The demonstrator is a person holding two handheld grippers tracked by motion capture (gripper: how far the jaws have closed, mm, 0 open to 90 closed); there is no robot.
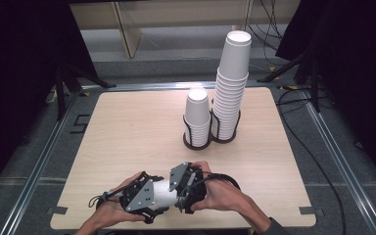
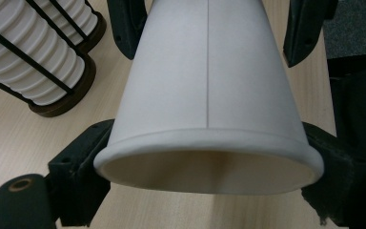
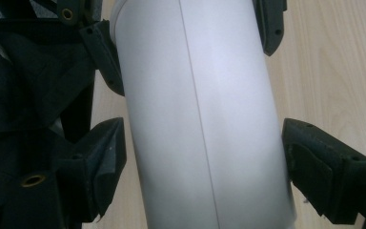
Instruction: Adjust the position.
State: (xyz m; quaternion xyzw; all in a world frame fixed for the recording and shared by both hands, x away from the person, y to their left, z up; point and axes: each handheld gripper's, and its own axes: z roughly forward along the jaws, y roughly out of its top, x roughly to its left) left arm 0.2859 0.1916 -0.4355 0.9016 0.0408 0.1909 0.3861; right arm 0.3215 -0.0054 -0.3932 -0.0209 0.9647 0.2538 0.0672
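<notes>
A white paper cup (image 1: 165, 193) lies on its side above the table's front edge, held between both grippers. My left gripper (image 1: 149, 197) is shut on it near the rim; in the left gripper view (image 2: 208, 160) the cup's open mouth (image 2: 209, 169) faces the camera, with a jaw pressing on each side. My right gripper (image 1: 182, 191) is shut on the cup's body from the other end. In the right gripper view (image 3: 204, 148) the cup wall (image 3: 195, 119) runs up between the jaws. A hand holds each gripper.
A tall stack of white cups (image 1: 232, 83) and a shorter stack (image 1: 197, 115) stand in a black wire double holder (image 1: 210, 141) at the table's middle back, also in the left gripper view (image 2: 33, 62). The wooden table (image 1: 127, 127) has dark floor and cables around it.
</notes>
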